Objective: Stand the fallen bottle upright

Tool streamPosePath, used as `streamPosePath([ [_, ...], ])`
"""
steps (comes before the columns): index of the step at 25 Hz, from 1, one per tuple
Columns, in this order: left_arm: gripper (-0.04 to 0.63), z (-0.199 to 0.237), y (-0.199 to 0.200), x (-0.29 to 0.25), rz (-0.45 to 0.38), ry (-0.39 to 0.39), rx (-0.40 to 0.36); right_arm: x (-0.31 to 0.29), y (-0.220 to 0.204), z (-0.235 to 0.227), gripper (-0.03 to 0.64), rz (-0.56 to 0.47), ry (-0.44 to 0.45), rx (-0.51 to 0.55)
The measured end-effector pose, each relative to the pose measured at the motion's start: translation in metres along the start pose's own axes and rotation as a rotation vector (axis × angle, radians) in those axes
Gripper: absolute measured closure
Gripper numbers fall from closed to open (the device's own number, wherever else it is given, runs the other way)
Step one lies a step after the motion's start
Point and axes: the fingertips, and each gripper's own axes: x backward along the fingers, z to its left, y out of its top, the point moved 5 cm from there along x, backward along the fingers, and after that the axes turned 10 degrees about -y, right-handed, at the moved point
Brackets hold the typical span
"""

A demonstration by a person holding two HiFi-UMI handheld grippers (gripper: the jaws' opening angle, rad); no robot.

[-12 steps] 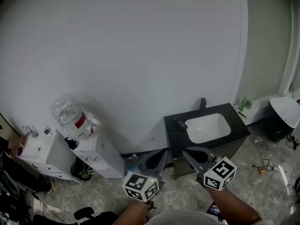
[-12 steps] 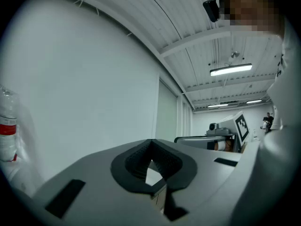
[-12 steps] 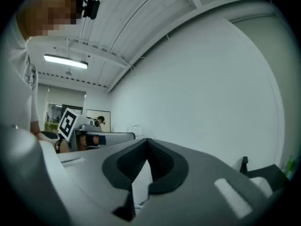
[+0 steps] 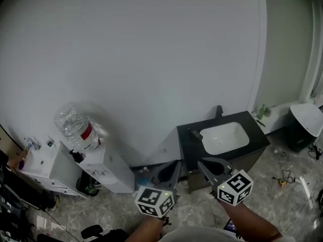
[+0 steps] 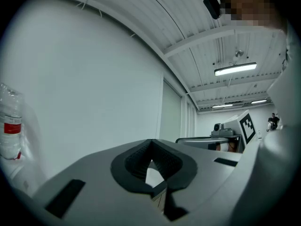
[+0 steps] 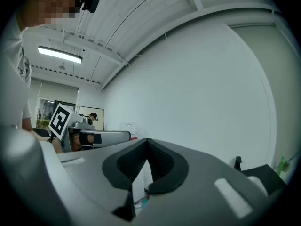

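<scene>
A white shirt point(image 4: 197, 235) fills the bottom edge of the head view, and bare forearms come out from it. Just above the shirt, each gripper carries a white cube with black square markers and a small green light: the left cube point(image 4: 154, 201) and the right cube point(image 4: 235, 187). Farther from the shirt, the left gripper point(image 4: 173, 165) and right gripper point(image 4: 200, 163) have smooth grey, wedge-shaped jaws. Their pads point(image 5: 134, 166) are dark and ribbed. Each jaw has a rectangular slot.
</scene>
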Motion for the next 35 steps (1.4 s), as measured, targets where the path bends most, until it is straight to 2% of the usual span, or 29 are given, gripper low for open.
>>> streamPosePath([
  [6, 0.589, 0.021, -0.003, 0.007, -0.005, -0.008, 0.016, -0.017, -0.005, 0.005, 0.614, 0.009, -0.011, -0.021],
  [11, 0.589, 0.044, -0.01, 0.013, 0.013, -0.042, 0.015, -0.04, -0.015, 0.009, 0.614, 0.03, -0.059, -0.04],
  [18, 0.589, 0.088, -0.028, -0.003, 0.025, -0.043, 0.039, -0.083, -0.044, -0.014, 0.611, 0.089, -0.072, -0.061],
  [22, 0.589, 0.122, -0.039, -0.039, 0.026, 0.004, 0.025, -0.119, -0.061, -0.06, 0.604, 0.111, -0.055, -0.082],
  [28, 0.589, 0.185, -0.059, -0.128, 0.014, 0.081, -0.001, -0.2, -0.087, -0.161, 0.6, 0.144, 0.02, -0.105],
  [35, 0.589, 0.234, -0.08, -0.228, 0.063, 0.173, 0.031, -0.275, -0.097, -0.279, 0.597, 0.223, 0.105, -0.115],
])
